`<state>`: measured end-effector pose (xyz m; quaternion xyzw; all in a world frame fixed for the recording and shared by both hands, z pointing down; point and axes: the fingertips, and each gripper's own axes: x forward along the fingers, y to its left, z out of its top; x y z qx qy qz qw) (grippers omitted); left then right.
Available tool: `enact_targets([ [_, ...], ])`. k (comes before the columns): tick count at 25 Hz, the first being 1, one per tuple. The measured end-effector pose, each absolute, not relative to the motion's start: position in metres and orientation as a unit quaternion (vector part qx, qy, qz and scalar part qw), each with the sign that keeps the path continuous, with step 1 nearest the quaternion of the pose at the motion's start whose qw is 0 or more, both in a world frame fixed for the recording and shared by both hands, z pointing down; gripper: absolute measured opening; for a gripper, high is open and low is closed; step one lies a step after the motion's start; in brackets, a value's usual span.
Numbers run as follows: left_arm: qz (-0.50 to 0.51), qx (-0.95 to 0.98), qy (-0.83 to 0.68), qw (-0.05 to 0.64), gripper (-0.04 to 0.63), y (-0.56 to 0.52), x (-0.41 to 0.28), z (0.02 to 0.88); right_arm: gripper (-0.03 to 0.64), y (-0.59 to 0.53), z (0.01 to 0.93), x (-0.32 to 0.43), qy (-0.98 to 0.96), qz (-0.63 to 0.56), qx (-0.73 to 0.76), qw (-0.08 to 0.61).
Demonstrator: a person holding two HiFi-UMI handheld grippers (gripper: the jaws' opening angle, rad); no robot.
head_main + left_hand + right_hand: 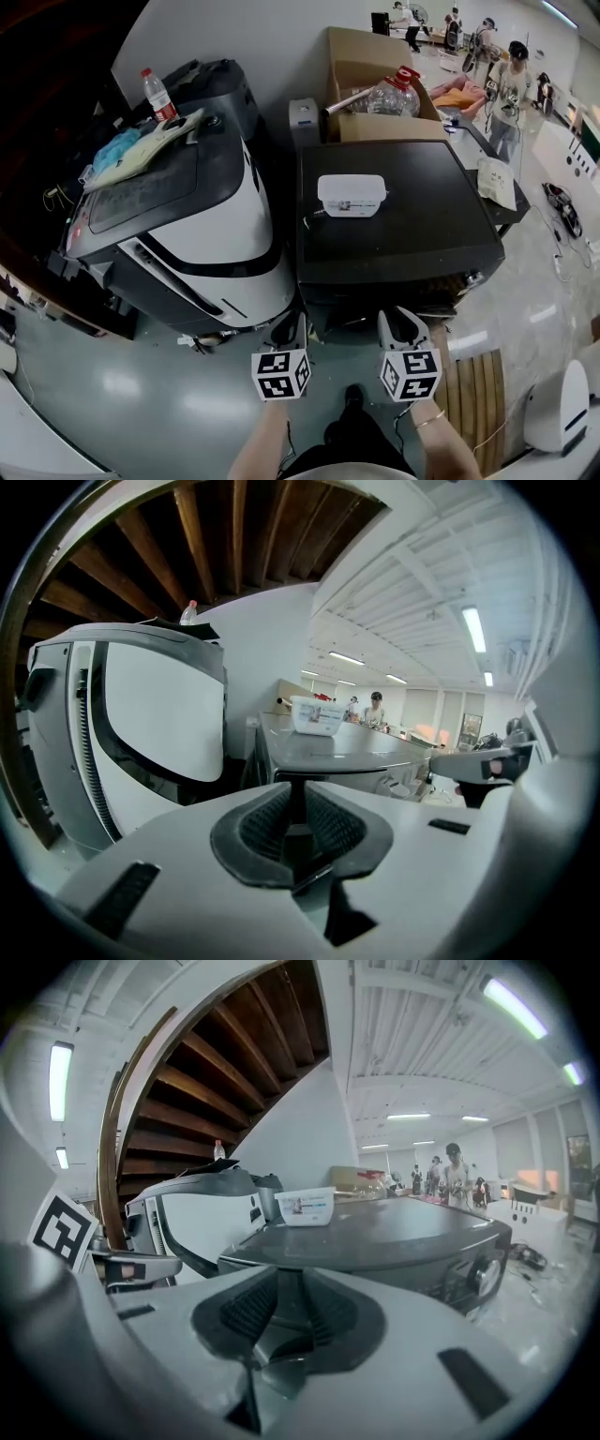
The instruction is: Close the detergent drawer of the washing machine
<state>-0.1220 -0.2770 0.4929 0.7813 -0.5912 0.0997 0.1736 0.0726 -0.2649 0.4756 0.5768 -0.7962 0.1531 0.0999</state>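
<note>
The dark washing machine (422, 234) stands at 12 o'clock from the person, with a white tub (351, 195) resting mid-top. A tilted white-and-black machine (216, 234) sits at 10 o'clock. The detergent drawer belongs in the washer's front panel, under the lid's front edge. The head view looks too steeply down that face to show whether the drawer stands out or is home. Only the control knob (473, 278) shows, at 2 o'clock from the right hand.

The left hand-held gripper (291, 326) and right hand-held gripper (403, 321) hover side by side just short of that panel, aimed slightly downward at it. Each has its jaws drawn to a narrow slit with nothing between them. That probably suits the job: a drawer is pushed shut, not grasped, and near-closed jaws make a firm, blunt tip. The left one faces the panel's left end, so it is likely the pusher.
</note>
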Motion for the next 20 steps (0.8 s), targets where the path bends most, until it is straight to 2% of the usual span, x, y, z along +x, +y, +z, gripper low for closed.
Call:
enact_targets([
  [14,0.096,0.794,-0.582,0.151,0.002,-0.229,-0.127,0.469,0.061,-0.215,0.446,0.067,-0.801,0.123,0.581,0.080],
  [20,0.090,0.800,-0.576,0.138,0.002,-0.211,-0.129,0.457,0.009,-0.195,0.437,0.064,-0.800,0.114,0.585,0.069],
])
